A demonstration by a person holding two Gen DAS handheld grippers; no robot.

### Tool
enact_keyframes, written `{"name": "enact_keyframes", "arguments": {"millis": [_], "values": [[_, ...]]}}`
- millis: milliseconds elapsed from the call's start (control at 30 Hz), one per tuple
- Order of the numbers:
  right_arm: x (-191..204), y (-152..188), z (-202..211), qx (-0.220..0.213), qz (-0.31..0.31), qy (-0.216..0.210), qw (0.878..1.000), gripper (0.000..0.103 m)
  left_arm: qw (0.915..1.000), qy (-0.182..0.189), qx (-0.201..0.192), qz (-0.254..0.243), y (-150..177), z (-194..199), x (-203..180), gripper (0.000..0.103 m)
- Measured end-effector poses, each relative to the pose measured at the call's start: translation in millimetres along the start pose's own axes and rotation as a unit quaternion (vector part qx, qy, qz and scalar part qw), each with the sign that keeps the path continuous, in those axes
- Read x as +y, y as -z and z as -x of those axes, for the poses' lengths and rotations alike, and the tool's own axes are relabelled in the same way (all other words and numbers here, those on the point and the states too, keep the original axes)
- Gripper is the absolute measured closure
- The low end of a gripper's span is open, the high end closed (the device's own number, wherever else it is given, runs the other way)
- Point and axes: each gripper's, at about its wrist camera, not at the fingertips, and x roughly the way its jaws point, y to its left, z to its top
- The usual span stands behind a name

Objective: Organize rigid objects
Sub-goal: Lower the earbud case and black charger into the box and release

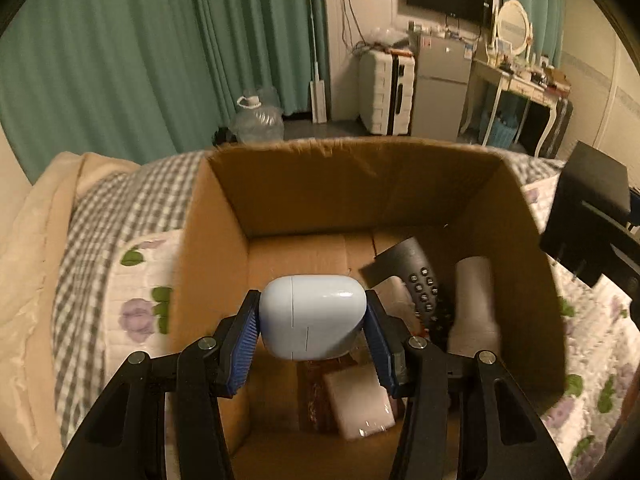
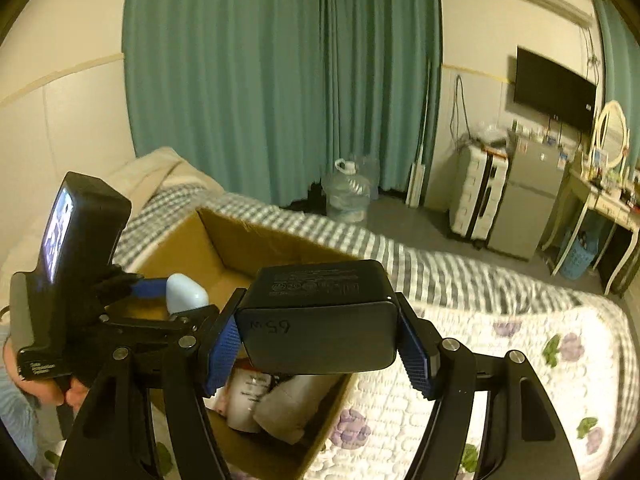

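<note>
My left gripper (image 1: 312, 320) is shut on a white earbud case (image 1: 313, 315) and holds it over the open cardboard box (image 1: 360, 184) on the bed. Inside the box lie a black remote (image 1: 416, 280), a pale tube (image 1: 474, 300) and a pink packet (image 1: 360, 404). My right gripper (image 2: 320, 332) is shut on a black power adapter (image 2: 320, 316) marked "65w", held above the box's near right edge (image 2: 332, 412). The left gripper with the white case (image 2: 184, 292) shows at the left of the right wrist view.
The box sits on a floral quilt (image 2: 500, 368) with a checked blanket (image 1: 104, 240) behind. The right gripper's black body (image 1: 592, 220) is at the box's right. Beyond the bed are a water jug (image 2: 346, 192), a suitcase (image 2: 476, 196) and a small fridge (image 2: 524, 200).
</note>
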Motion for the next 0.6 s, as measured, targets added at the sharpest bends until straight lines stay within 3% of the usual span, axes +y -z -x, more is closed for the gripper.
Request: {"name": "enact_keyframes", "arguments": {"millis": [67,167,367,600], "values": [[-1.5,2.2,-7.4,0.010,-0.003,0.000,1.000,0.035,0.9995,-0.023,-0.018,-0.016,0.3,-4.5,-4.2,0.049],[-2.8,2.8,-10.0,0.012,-0.004,-0.002,1.000,0.035,0.9997,-0.015,-0.014,-0.015,0.4,-2.7,-6.0,0.040],[-0.3,3.9,-6.3,0.009,-0.005,-0.008,1.000,0.035,0.9979,-0.039,-0.051,0.006,-2.5,24.5,11.1,0.039],[23.4,-10.9,-30.8,0.028,0.006,-0.028,0.999,0.035,0.9936,-0.018,-0.107,0.033,8.4,70.1,45.6,0.037]]}}
